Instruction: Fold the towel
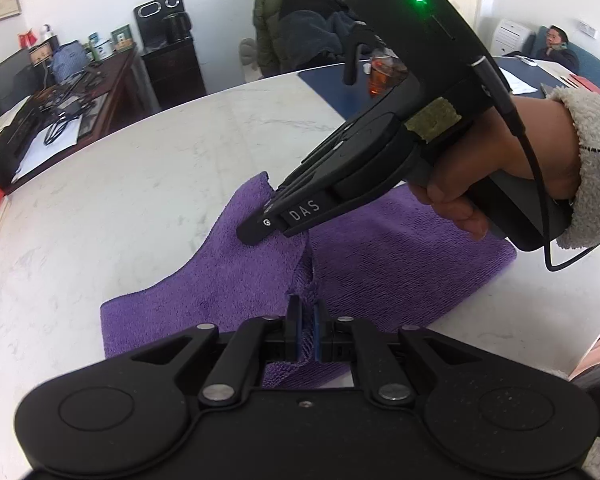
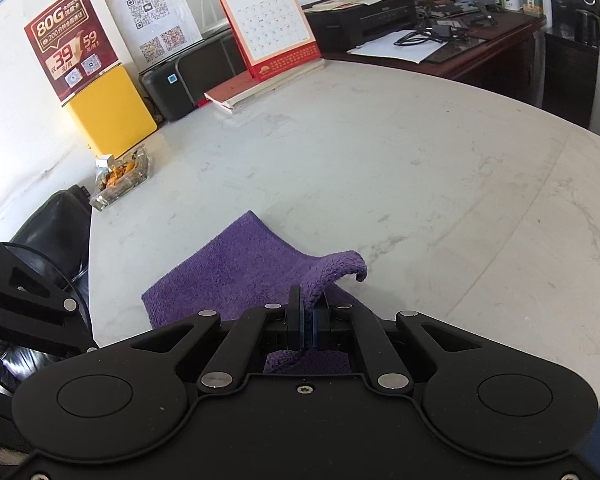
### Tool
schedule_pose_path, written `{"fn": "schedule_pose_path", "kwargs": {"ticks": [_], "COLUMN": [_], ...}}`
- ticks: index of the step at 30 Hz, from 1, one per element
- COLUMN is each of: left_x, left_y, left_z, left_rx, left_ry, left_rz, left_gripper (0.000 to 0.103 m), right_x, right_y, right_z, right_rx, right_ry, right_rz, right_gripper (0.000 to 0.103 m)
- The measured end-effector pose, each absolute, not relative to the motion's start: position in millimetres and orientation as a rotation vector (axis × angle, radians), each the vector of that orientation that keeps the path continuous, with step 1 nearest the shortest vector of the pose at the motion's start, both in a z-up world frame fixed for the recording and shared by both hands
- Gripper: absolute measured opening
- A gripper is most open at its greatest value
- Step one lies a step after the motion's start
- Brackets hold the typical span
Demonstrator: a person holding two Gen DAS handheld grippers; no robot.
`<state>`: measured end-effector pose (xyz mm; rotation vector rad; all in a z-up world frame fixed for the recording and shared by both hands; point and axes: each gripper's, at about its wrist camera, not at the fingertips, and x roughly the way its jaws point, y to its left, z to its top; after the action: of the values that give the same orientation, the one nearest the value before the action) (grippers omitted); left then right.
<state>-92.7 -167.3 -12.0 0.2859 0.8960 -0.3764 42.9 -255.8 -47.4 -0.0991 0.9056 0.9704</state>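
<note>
On the white marble table [image 2: 380,152] a purple towel [image 2: 236,264] lay partly flat, around 6 o'clock in both wrist views. Each gripper had a corner pinched: the left gripper [image 1: 305,320] was clamped tight on a fold of cloth, and the right gripper [image 2: 308,316] was shut on the edge that curled up toward 1 o'clock. My guess is both corners were held up so that edge could be carried over the flat half. The right hand [image 1: 500,176] wrapped its handle at 3 o'clock. A glass ashtray [image 2: 120,180] sat way off at 10 o'clock.
</note>
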Motion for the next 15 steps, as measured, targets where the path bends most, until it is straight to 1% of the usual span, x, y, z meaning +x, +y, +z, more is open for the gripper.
{"fn": "schedule_pose_path", "kwargs": {"ticks": [11,15], "left_x": [-79,-77], "left_y": [-187,-194], "left_z": [-16,-18], "left_rx": [0.326,0.345], "left_ry": [0.890,0.885], "left_rz": [-0.484,-0.509], "left_gripper": [0.005,0.005], "right_x": [38,37], "right_y": [-282,-290], "right_z": [-50,-47], "right_rx": [-0.190,-0.182], "right_ry": [0.906,0.897], "right_rz": [0.897,0.881], "right_gripper": [0.003,0.003]}}
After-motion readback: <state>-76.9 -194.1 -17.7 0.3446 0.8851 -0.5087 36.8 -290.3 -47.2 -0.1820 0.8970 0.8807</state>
